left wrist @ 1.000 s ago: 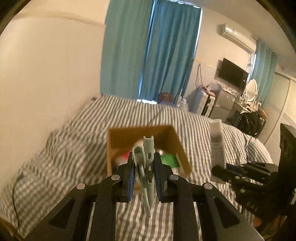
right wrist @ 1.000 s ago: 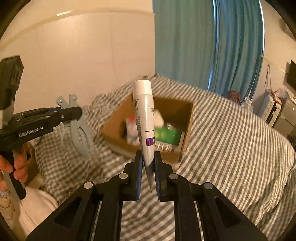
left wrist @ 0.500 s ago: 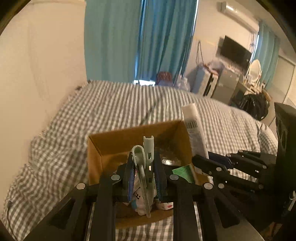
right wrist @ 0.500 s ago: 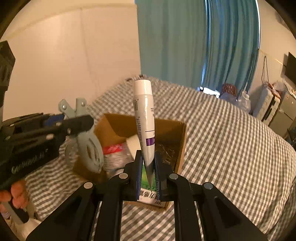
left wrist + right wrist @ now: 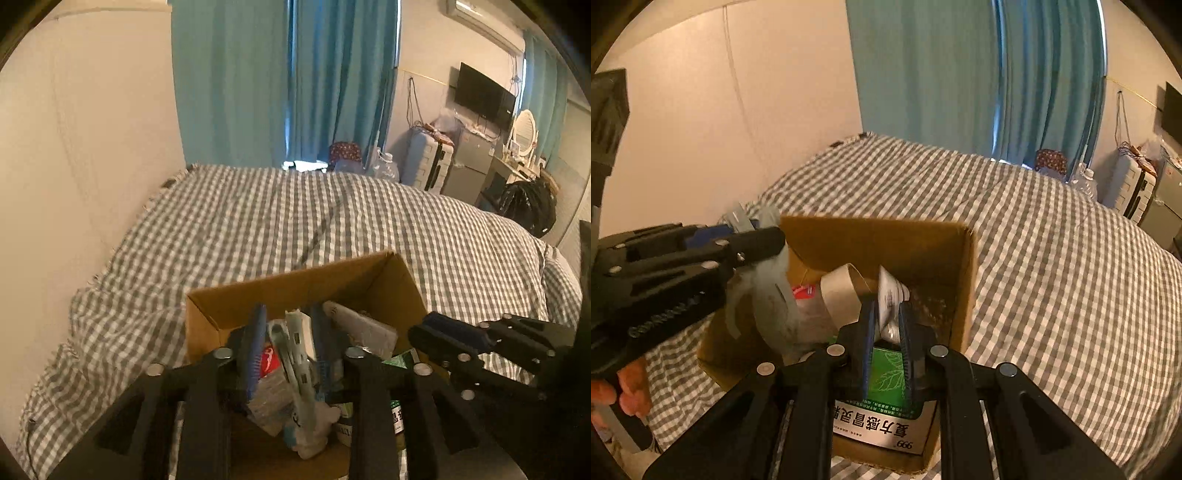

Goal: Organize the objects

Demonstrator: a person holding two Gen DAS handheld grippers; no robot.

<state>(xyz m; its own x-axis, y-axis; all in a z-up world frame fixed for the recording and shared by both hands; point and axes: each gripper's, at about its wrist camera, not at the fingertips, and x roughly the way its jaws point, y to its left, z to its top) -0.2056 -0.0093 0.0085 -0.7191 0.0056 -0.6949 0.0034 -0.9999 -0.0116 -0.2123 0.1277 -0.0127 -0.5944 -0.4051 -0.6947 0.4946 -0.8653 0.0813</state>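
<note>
An open cardboard box [image 5: 295, 291] sits on the checked bed and holds several items; it also shows in the right wrist view [image 5: 923, 243]. My left gripper [image 5: 288, 347] is over the box with its jaws spread apart, and the pale blue plastic clip tool [image 5: 295, 354] hangs loose between them. My right gripper [image 5: 888, 325] is over the box, its jaws parted a little around the tail of the white tube [image 5: 890, 295], which has tipped forward into the box. The left gripper [image 5: 701, 254] shows at the left of the right wrist view.
In the box lie a green medicine carton [image 5: 886, 402], a red-labelled packet [image 5: 267, 356] and a grey roll [image 5: 846, 291]. The checked bedspread [image 5: 332, 229] stretches beyond. A wall [image 5: 92, 147] runs on the left, teal curtains [image 5: 288, 81] behind, furniture [image 5: 480, 162] at far right.
Both grippers have moved down over the box. The left jaws have spread and the clip tool hangs loose. The right jaws have parted and the tube has tipped forward into the box.
</note>
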